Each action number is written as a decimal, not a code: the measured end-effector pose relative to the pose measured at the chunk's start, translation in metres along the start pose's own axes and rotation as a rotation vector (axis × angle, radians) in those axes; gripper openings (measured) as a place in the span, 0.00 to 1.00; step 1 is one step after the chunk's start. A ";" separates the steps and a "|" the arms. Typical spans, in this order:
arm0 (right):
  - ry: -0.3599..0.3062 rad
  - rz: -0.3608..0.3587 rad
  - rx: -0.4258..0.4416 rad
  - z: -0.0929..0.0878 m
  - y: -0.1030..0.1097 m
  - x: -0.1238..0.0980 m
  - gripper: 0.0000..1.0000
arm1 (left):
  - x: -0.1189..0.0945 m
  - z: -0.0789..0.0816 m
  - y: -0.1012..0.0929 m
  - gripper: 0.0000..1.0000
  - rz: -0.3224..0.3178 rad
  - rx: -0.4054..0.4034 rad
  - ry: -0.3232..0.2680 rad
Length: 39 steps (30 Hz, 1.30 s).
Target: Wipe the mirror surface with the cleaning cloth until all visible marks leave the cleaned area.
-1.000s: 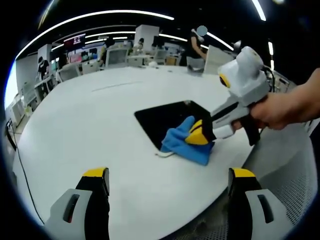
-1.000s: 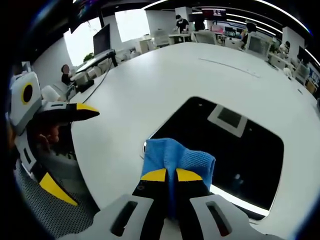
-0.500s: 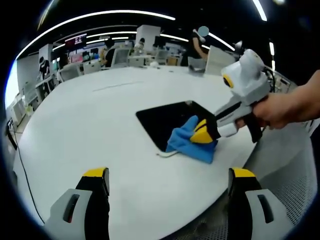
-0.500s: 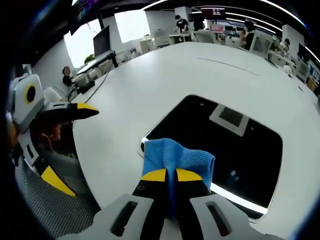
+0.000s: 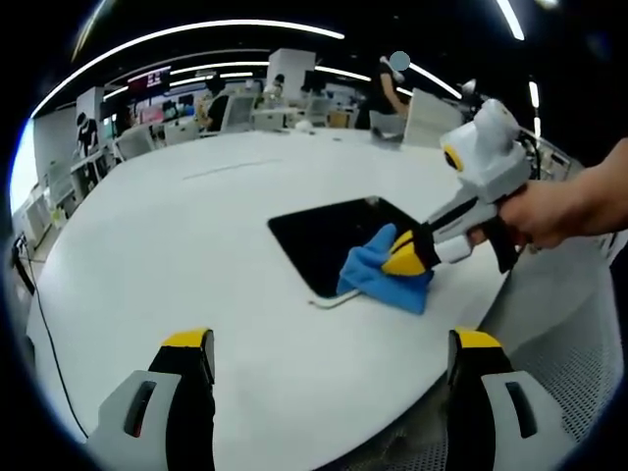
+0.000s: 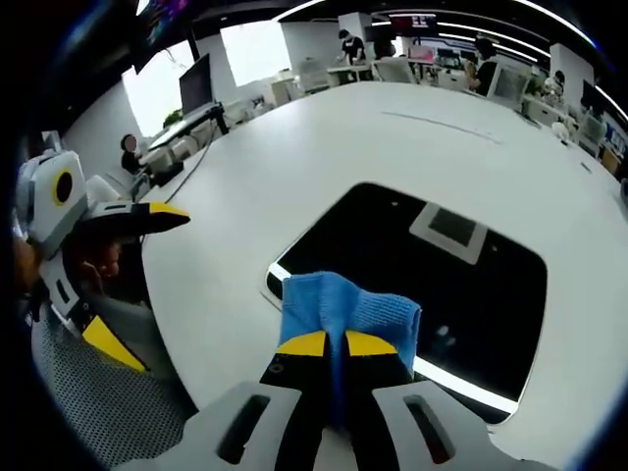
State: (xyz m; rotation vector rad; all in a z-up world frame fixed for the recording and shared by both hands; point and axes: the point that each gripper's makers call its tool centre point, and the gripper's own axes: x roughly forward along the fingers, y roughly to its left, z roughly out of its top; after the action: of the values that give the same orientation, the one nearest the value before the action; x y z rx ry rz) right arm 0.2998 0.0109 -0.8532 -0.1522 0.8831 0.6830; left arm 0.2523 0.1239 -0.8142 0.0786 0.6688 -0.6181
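Step in hand: wiping. Right tongs (image 6: 334, 345) clamped tight on blue cleaning cloth (image 6: 345, 307), pressed at mirror (image 6: 432, 265) near corner, frame centre. Left tongs (image 5: 329, 358) wide apart, empty, lower frame, over white worktop (image 5: 177, 235). Next move, probably: sweep cloth across remaining dark glass.

Left tool (image 5: 329, 358) agape, right tool (image 6: 334, 343) clamped.
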 end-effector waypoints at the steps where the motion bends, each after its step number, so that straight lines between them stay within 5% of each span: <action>1: 0.000 -0.001 0.000 0.000 0.000 0.000 0.00 | 0.000 0.000 0.000 0.99 0.000 0.001 0.001; 39: 0.019 -0.016 0.032 -0.014 -0.021 -0.015 0.00 | -0.001 0.000 0.001 0.99 0.013 0.009 0.007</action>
State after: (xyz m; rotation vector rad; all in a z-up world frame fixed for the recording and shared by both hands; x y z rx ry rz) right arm 0.2971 -0.0184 -0.8542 -0.1369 0.9096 0.6527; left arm 0.2524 0.1256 -0.8143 0.0935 0.6713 -0.6087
